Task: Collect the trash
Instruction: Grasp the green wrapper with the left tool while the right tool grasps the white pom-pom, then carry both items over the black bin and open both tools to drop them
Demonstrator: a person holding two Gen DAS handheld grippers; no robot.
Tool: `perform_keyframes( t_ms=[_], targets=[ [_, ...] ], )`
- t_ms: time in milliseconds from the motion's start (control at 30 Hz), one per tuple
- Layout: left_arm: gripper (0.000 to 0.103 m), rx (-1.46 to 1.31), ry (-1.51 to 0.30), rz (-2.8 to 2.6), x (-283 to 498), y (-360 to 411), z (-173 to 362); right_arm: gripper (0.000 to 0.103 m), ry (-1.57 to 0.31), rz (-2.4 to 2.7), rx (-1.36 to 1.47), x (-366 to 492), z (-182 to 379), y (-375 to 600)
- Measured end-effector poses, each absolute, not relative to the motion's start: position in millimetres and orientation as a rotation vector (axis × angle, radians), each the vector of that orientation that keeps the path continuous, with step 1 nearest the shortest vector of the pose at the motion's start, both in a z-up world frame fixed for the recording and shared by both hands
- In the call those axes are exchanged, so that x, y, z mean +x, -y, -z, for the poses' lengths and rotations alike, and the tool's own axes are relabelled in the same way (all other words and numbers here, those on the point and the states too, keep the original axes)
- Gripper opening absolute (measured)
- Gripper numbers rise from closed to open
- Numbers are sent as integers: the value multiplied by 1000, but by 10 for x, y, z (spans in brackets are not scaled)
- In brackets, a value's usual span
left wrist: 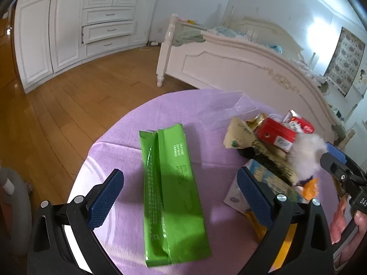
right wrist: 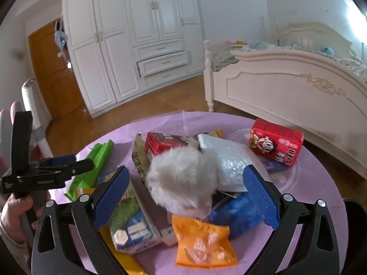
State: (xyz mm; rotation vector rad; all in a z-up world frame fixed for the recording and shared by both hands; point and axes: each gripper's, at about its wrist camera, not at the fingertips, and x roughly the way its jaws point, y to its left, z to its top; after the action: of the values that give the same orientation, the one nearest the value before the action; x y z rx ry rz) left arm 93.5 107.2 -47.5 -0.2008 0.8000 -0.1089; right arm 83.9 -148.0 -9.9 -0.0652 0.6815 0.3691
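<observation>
A long green wrapper [left wrist: 169,183] lies flat on the round purple-covered table [left wrist: 128,137], between the fingers of my open, empty left gripper [left wrist: 181,197]. It also shows in the right wrist view [right wrist: 91,165]. My right gripper [right wrist: 185,197] is open above a pile of trash: a white fluffy ball [right wrist: 181,181], an orange packet [right wrist: 201,243], a blue crumpled piece [right wrist: 238,213], a white bubble mailer [right wrist: 227,160], a blue-and-green carton [right wrist: 130,224] and red cartons [right wrist: 275,142]. The fluffy ball sits between its fingers, apparently untouched.
A clear plastic sheet [left wrist: 229,110] lies at the table's far side. A white bed [left wrist: 252,68] stands close behind the table. White wardrobes [left wrist: 75,29] with one drawer ajar line the far wall. Wooden floor [left wrist: 80,96] lies to the left.
</observation>
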Motion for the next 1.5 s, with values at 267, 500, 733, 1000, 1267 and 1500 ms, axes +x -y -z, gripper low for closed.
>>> perform_keyframes(
  t_ms=[267, 500, 733, 1000, 1267, 1500],
  targets=[
    [84, -168, -868, 19, 1050, -1140, 576, 66, -736, -355, -95, 1050, 260, 1336],
    [36, -82, -872, -16, 1036, -1146, 543, 46, -749, -374, -27, 962, 334, 1408],
    [29, -169, -820, 109, 724, -1214, 376, 46, -673, -411, 138, 619, 72, 1787],
    [29, -181, -715, 248, 532, -886, -187, 46, -610, -401, 301, 278, -31, 2349],
    [29, -157, -703, 558, 559, 319, -509, 46, -506, -303, 437, -37, -82, 3184],
    [29, -122, -773, 838, 647, 1771, -335, 46, -478, -74, 527, -345, 188, 4248]
  ],
)
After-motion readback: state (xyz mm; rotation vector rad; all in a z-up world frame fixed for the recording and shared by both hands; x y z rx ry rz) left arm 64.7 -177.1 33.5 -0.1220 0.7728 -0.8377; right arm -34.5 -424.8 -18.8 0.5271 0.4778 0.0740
